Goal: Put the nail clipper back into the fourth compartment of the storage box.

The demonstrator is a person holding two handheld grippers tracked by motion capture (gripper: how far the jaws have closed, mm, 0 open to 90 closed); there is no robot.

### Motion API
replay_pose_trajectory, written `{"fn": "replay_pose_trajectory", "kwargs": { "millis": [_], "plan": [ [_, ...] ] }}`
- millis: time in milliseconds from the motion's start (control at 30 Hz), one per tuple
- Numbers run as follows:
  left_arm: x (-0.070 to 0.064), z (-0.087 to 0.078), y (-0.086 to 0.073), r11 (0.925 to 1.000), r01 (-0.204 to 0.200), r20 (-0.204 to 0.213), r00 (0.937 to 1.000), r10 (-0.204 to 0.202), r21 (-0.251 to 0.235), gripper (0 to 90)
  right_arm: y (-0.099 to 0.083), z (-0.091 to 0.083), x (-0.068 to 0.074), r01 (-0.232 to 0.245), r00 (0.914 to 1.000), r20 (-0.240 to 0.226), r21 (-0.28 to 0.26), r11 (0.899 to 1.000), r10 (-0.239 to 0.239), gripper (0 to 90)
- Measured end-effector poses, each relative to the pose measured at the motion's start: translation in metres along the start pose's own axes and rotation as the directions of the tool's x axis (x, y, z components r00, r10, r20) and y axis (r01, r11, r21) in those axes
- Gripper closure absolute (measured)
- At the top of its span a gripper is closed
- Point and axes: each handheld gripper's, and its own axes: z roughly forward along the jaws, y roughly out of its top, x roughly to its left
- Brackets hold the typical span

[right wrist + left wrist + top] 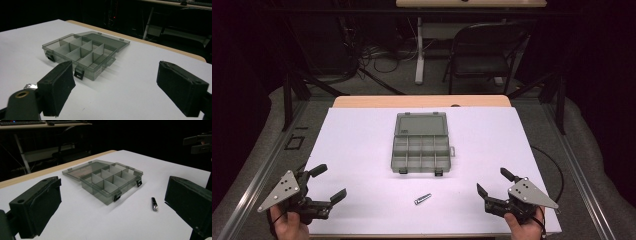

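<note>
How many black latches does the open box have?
2, both on the box's front wall: left latch and right latch, hanging open.

Greys on white

A smoky translucent grey organiser box [420, 148] with black latches and a shiny silver nail clipper [422, 199] lie on the white tabletop [352, 145], its far edge pale wood.

Translucent plastic organiser box [420, 144], shiny metal clipper [422, 199]
</note>
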Motion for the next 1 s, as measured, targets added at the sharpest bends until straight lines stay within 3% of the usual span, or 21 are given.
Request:
{"fn": "replay_pose_trajectory", "kwargs": {
  "millis": [300,433,600,833,1000],
  "plan": [
    [0.0,-0.002,0.003,1.0,-0.007,-0.005,1.0,0.007,0.002,0.6,0.001,0.001,0.006,0.022,0.9997,-0.01,0.019,1.0,-0.022,14.0],
    [-0.001,-0.001,0.003,0.9999,-0.01,-0.004,0.9999,0.01,0.006,0.6,0.006,0.004,0.007,0.057,0.9974,-0.047,0.063,0.996,-0.054,13.8],
    [-0.002,-0.002,0.004,0.9998,-0.01,-0.005,0.9999,0.01,0.017,0.6,0.013,0.008,0.007,0.047,0.9964,-0.075,0.094,0.994,-0.04,13.8],
    [-0.001,0.0,0.005,0.9997,-0.013,0.003,0.9999,0.013,0.022,0.6,0.026,0.019,0.006,0.05,0.9917,-0.126,0.178,0.983,-0.027,14.4],
    [-0.001,0.001,0.004,0.9995,-0.003,0.014,0.9999,0.003,0.032,0.6,0.033,0.025,0.009,0.092,0.9869,-0.149,0.206,0.974,-0.062,14.4]
  ]
}}
